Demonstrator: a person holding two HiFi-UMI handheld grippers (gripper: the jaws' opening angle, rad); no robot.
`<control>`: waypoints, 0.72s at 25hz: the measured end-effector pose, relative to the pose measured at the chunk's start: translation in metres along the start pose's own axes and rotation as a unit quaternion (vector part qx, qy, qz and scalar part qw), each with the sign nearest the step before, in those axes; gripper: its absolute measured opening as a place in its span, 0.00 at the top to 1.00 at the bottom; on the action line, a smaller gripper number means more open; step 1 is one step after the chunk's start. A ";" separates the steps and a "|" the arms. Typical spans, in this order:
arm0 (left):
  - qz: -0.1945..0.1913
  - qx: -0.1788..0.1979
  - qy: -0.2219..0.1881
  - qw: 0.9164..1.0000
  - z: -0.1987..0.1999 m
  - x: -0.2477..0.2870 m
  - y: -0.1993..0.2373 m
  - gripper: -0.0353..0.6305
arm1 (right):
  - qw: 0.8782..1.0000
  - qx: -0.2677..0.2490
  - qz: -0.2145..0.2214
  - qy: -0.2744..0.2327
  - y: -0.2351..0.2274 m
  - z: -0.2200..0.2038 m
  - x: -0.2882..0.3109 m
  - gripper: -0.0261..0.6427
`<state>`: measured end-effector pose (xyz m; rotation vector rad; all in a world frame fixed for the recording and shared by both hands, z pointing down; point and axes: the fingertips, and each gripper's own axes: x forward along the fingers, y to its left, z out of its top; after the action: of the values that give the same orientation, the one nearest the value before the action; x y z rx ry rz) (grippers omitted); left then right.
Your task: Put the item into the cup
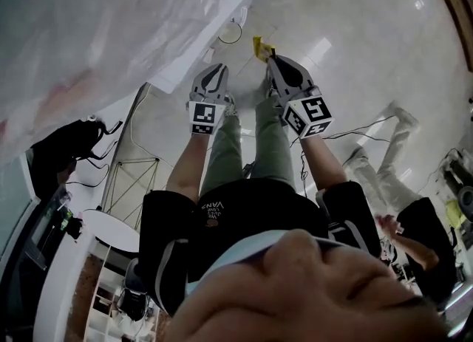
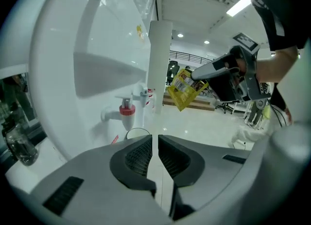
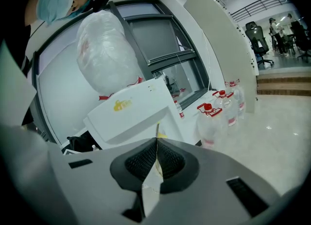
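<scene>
Empty left gripper (image 2: 154,140), right gripper (image 3: 157,144) holding the packet (image 2: 183,89) meant for the cup (image 2: 138,132).
Left jaws are closed on nothing, with what looks like the cup's rim just beyond their tips. Right jaws pinch the packet's edge, leaving it sticking out ahead, likely for dropping in.

Bright indoor light, ceiling strip lights (image 2: 239,6), glare on glossy floor (image 1: 369,30), strong fisheye bending, dark corners
</scene>
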<state>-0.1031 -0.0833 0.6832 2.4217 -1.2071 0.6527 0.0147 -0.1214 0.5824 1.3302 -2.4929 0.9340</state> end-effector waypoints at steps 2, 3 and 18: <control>0.009 -0.006 0.005 1.000 -0.008 0.009 0.003 0.89 | 1.000 -0.003 0.004 0.004 -0.005 -0.006 0.004 0.90; 0.013 -0.009 0.008 1.000 -0.011 0.014 0.004 0.84 | 1.000 -0.005 0.006 0.006 -0.007 -0.009 0.005 0.90; 0.039 -0.005 0.053 0.998 -0.055 0.073 0.022 0.61 | 0.999 -0.014 0.030 0.027 -0.029 -0.045 0.040 0.90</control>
<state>-0.0959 -0.1159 0.7716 2.3110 -1.2633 0.7859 0.0075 -0.1339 0.6475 1.2116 -2.5097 0.9311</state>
